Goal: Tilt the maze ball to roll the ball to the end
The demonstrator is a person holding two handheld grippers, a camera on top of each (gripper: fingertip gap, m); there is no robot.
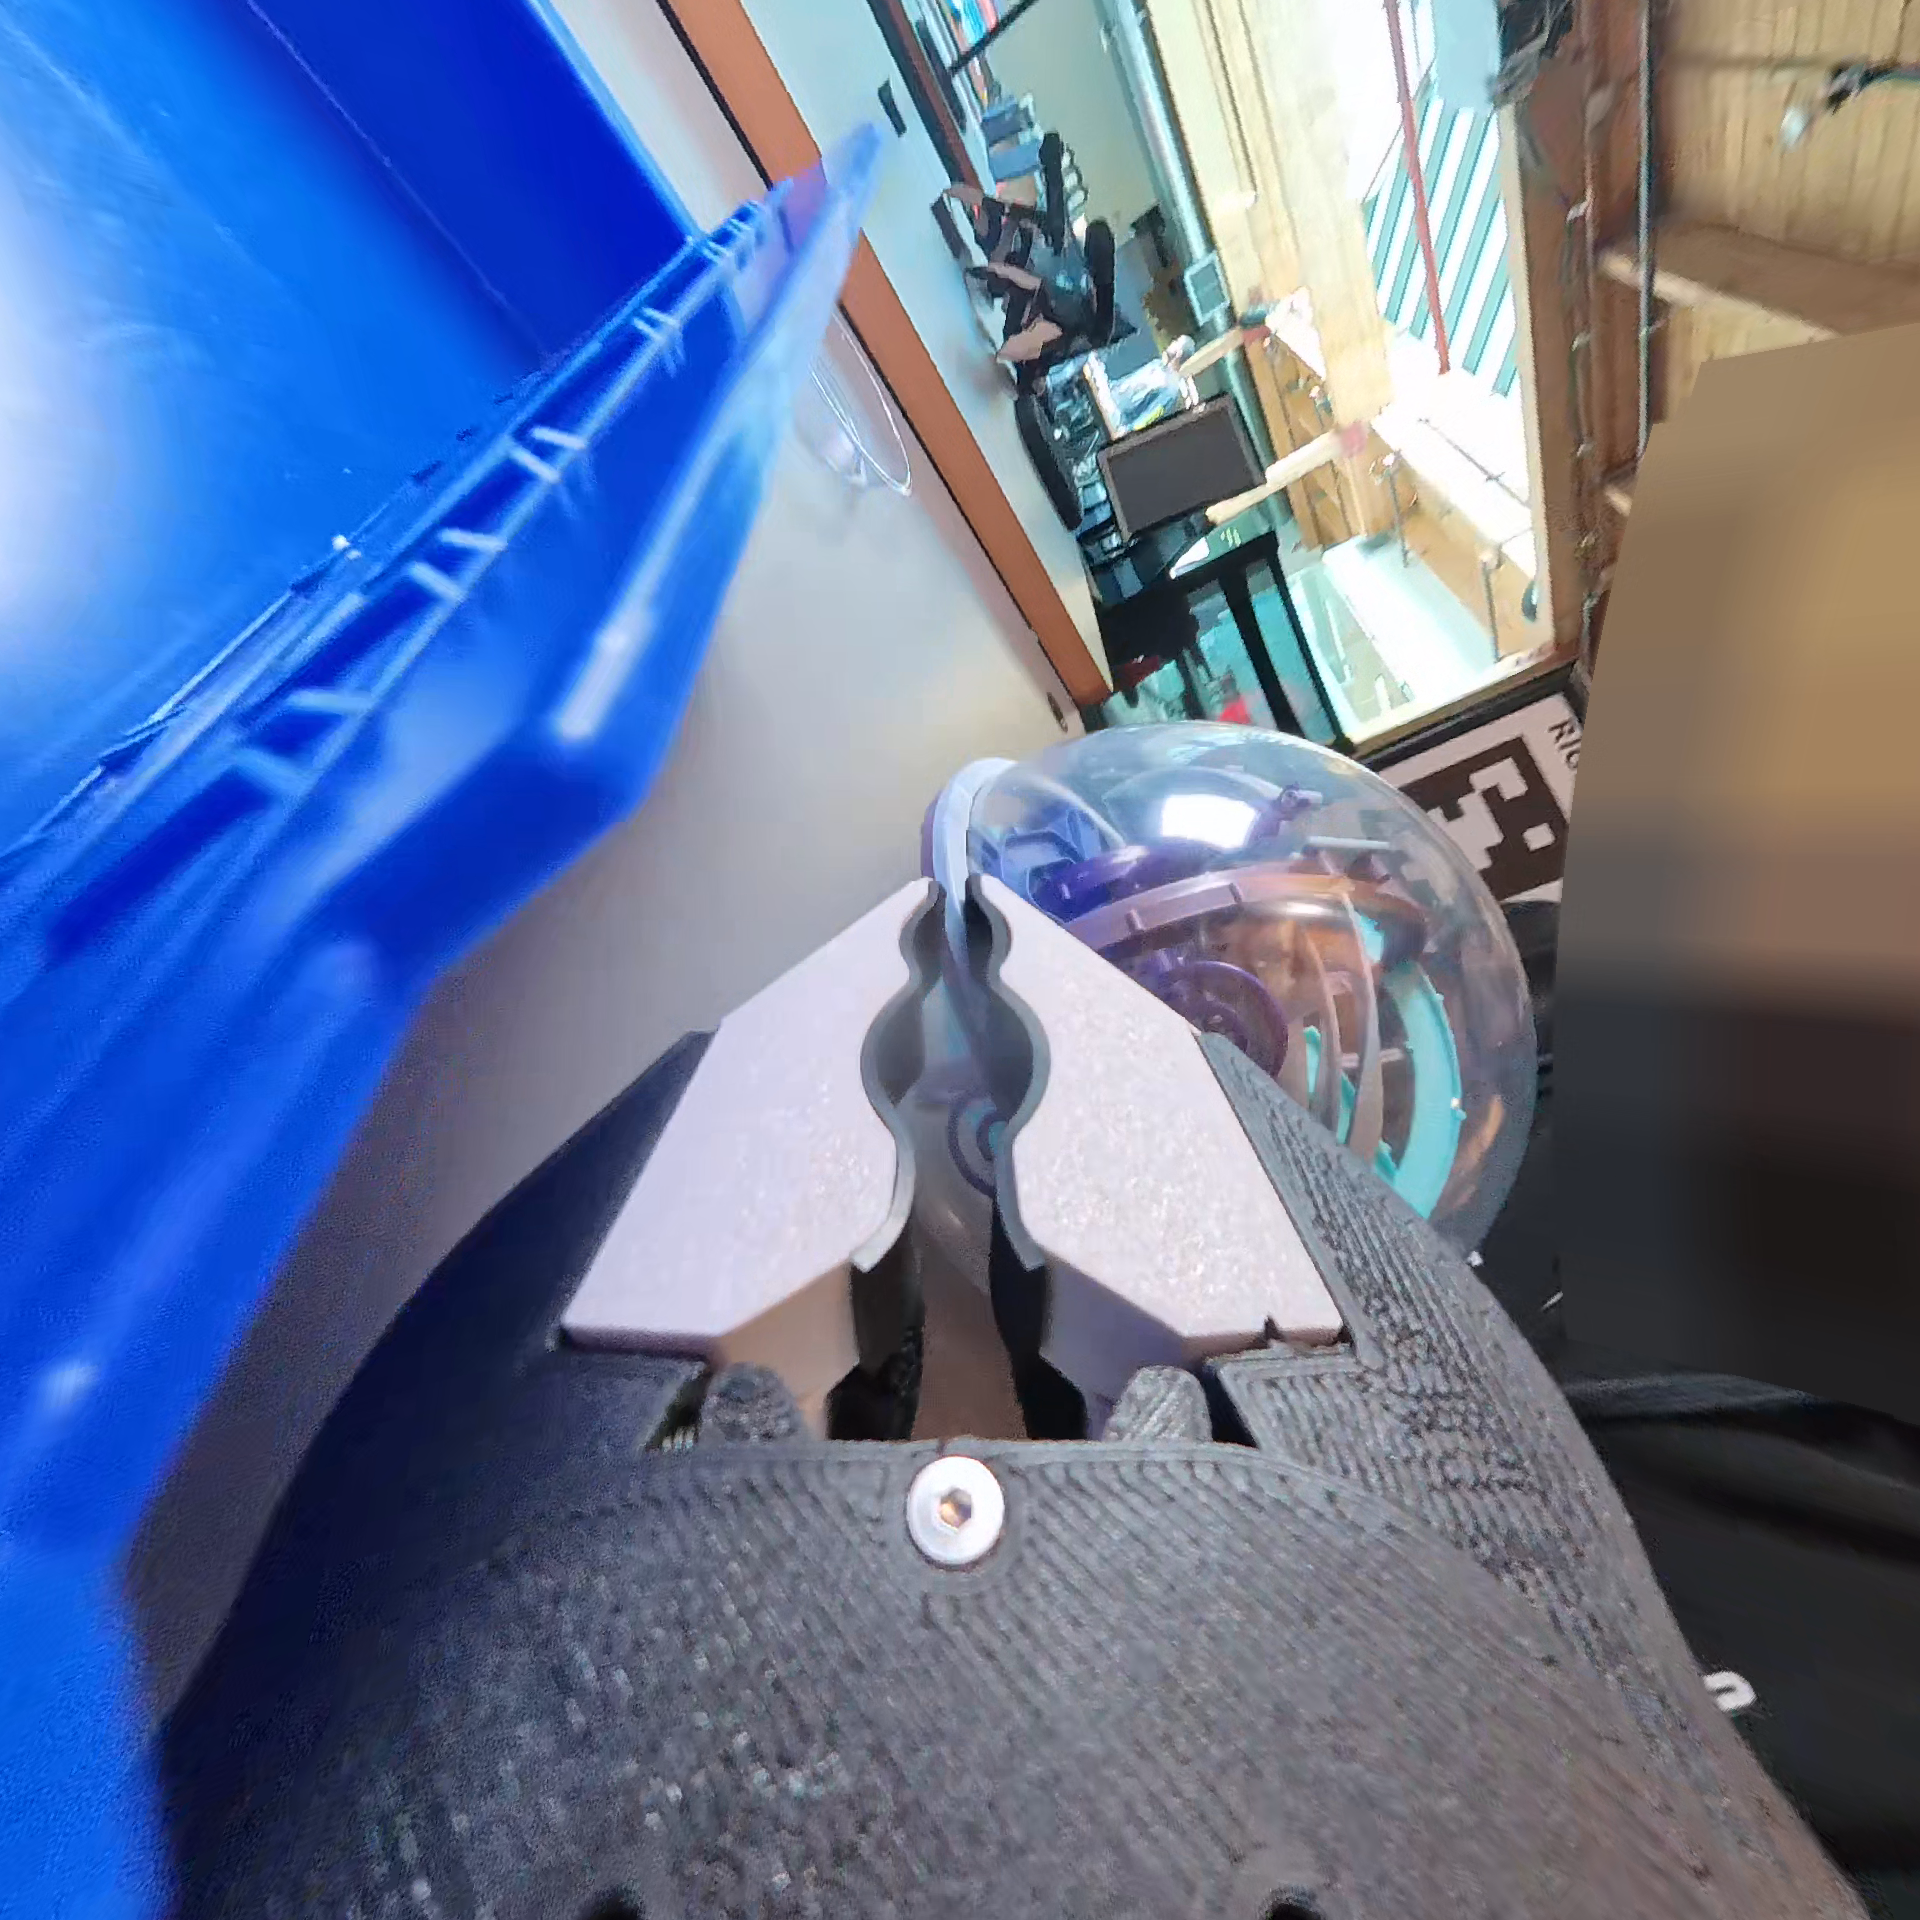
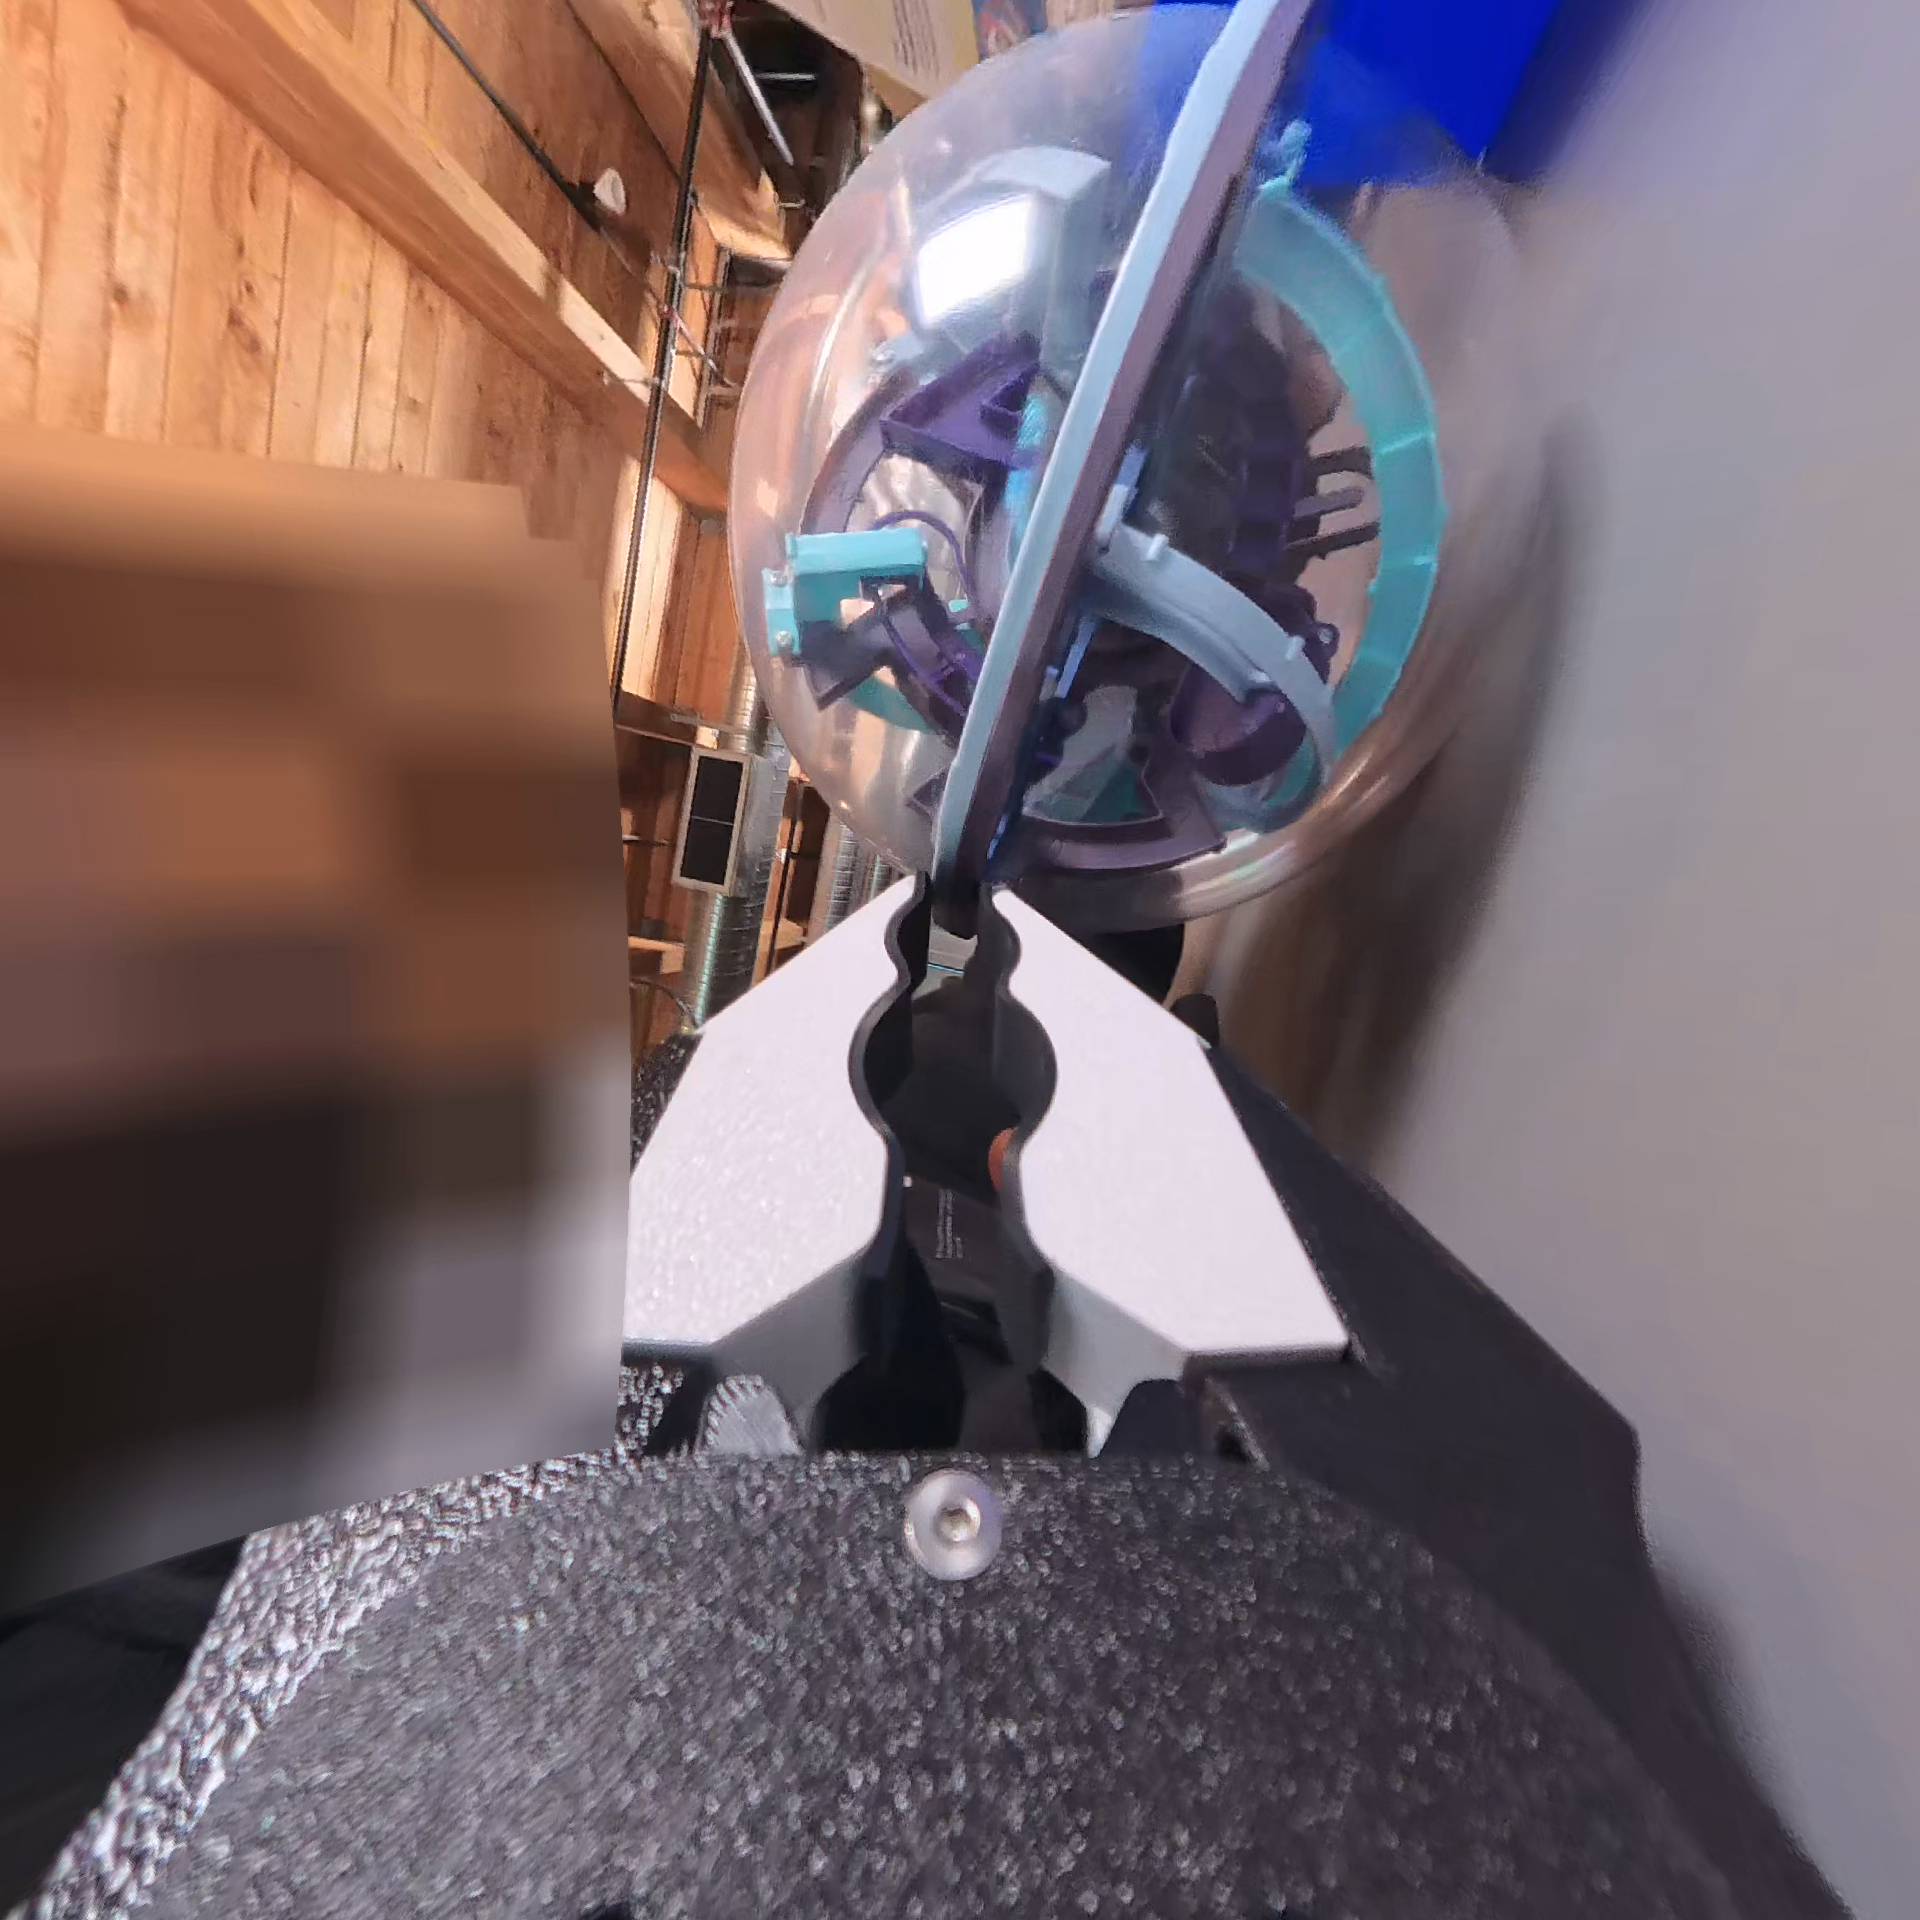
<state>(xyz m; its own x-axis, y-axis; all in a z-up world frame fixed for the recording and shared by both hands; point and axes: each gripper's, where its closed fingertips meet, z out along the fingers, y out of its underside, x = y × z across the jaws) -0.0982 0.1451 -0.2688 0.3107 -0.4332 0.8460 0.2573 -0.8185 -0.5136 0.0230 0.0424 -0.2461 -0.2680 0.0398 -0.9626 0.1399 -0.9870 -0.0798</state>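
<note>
The maze ball [image 1: 1278, 935] is a clear plastic sphere with purple, teal and grey tracks inside and a grey rim band around its middle. My left gripper [image 1: 954, 896] is shut on that rim band, with the sphere to the right of its fingers. In the right wrist view the maze ball [image 2: 1091, 499] is held up and tilted, its rim band running diagonally. My right gripper [image 2: 954, 902] is shut on the lower end of the rim. The small ball inside is not visible to me.
A blue plastic bin [image 1: 312, 623] fills the left of the left wrist view, close beside my left gripper, and shows at the top right of the right wrist view [image 2: 1455, 73]. A pale tabletop [image 1: 831, 675] lies behind. Wooden walls and beams [image 2: 312, 260] stand beyond.
</note>
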